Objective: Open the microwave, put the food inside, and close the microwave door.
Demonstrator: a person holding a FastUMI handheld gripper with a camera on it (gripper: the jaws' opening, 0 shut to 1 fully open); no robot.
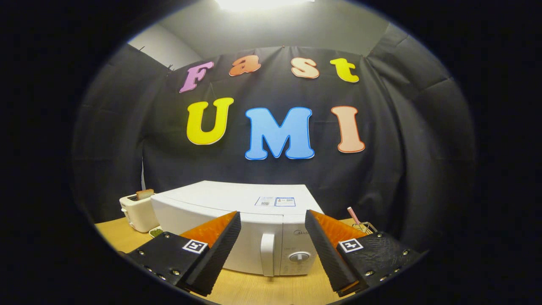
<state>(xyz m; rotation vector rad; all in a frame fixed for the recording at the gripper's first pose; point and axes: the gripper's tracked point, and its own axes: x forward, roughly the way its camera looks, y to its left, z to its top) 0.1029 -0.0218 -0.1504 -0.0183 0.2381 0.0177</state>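
Nothing of the task looks done yet: the microwave point(237, 220) sits toward the back edge of the wooden table point(254, 288) with its door shut, its handle point(267, 254) just ahead between the fingers. The gripper point(273, 237) is spread wide and holds nothing. What may be the food is a small dish point(156, 231) at the microwave's left front corner, beside a toaster point(137, 212); opening, loading and closing all remain.

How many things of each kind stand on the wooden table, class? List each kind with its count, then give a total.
Microwaves: 1, the white microwave, door shut
Toasters: 1, the white toaster with a slice of toast
Dishes: 1, a small dish beside the toaster
Total: 3
The gripper hangs open before the door handle.
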